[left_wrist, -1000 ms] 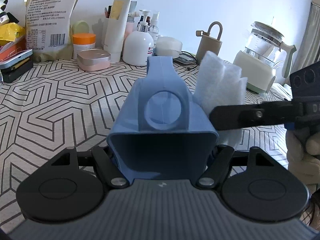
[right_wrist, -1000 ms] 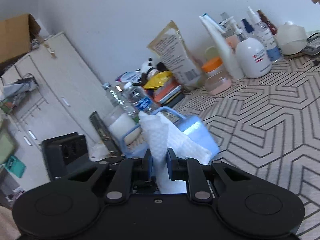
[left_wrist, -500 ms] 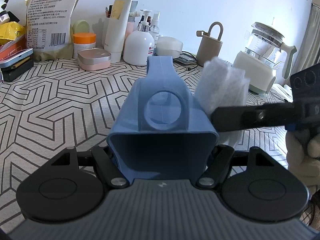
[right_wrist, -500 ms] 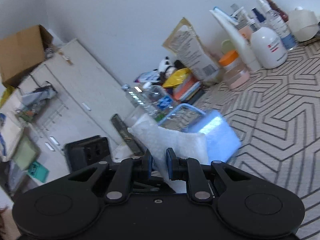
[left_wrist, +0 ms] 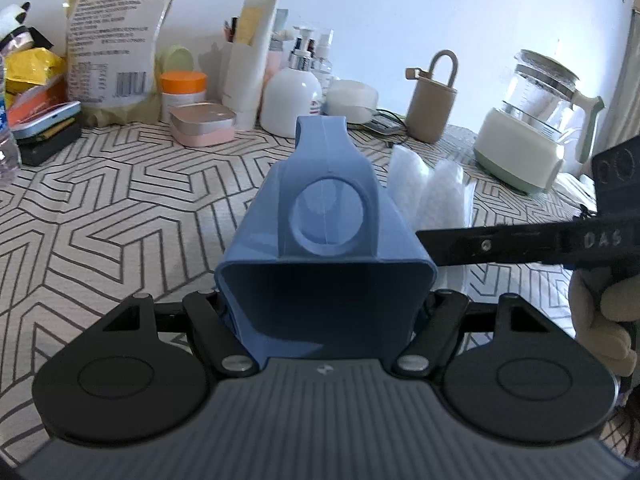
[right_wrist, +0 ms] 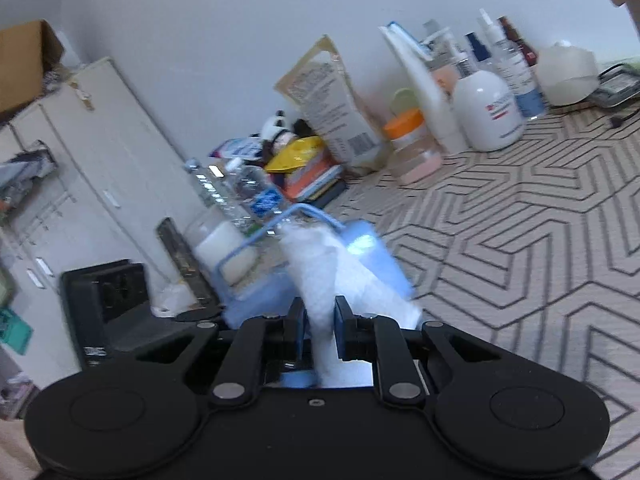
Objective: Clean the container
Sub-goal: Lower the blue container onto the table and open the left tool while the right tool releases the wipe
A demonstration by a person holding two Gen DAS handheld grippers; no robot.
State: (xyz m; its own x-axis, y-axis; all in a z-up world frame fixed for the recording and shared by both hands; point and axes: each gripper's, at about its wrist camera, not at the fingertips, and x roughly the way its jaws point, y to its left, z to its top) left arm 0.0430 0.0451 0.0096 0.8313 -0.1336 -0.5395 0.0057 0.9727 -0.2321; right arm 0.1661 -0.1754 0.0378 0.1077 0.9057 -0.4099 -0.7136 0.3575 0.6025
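Both jaws are pinching: the left gripper [left_wrist: 326,304] is clamping a blue container [left_wrist: 326,248] above the patterned tabletop [left_wrist: 120,208] — the right gripper [right_wrist: 318,334] is squeezing a white cloth [right_wrist: 320,280] against the container's right side.

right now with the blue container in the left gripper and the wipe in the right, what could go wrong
1. The left gripper holds the blue container only at its base, so hard wiping could twist it loose.
2. The white wipe is pinched by a narrow strip in the right gripper; dragging it on the wall may pull it out.
3. The right wrist view is motion-blurred, so a fast swing could hit the water bottles nearby.
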